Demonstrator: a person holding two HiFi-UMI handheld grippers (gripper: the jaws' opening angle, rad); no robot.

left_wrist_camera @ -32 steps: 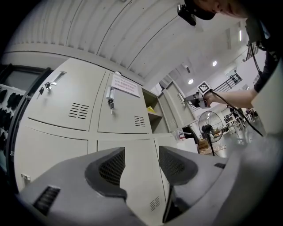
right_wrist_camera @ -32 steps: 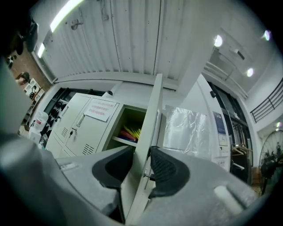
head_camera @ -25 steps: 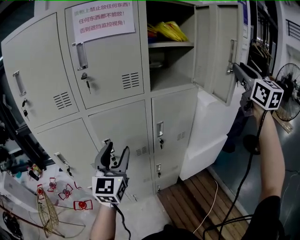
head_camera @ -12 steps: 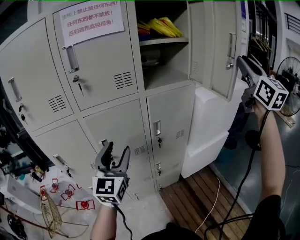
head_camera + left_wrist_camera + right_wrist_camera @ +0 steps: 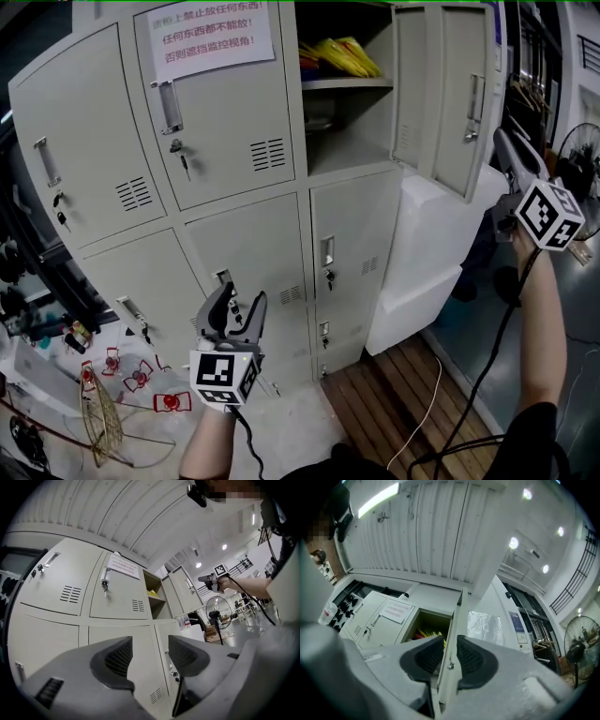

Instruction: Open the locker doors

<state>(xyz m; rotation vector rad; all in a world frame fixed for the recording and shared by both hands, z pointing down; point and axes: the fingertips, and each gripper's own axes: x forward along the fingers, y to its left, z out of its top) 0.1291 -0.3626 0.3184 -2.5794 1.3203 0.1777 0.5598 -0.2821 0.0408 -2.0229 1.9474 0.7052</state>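
Grey locker bank (image 5: 234,234) fills the head view. Its top-right compartment (image 5: 352,141) is open, and the locker door (image 5: 450,94) is swung out to the bank's right with its inner face showing. Inside the compartment a shelf (image 5: 342,84) carries a heap of yellow things (image 5: 342,58) with a bit of red at their left. There is a dim shape under the shelf, too dark to identify. Every other door in view on the bank is closed, with keys hanging in several locks. The top-middle door (image 5: 220,122) has a paper notice (image 5: 211,33) taped on it. The right tongs (image 5: 499,138) sit at the free edge of the open door, at lock height. In the right gripper view that edge stands in the narrow gap at the tong tips (image 5: 450,656). The jaws have just been narrowing, but the pad faces are bare, so the tongs read as released, not clamped. The left tongs (image 5: 239,298) are low in front of the bank's closed middle doors, spread apart and empty, with only locker fronts visible between them in the left gripper view (image 5: 150,656). A white block (image 5: 422,253) stands against the bank's right side, under the open door.
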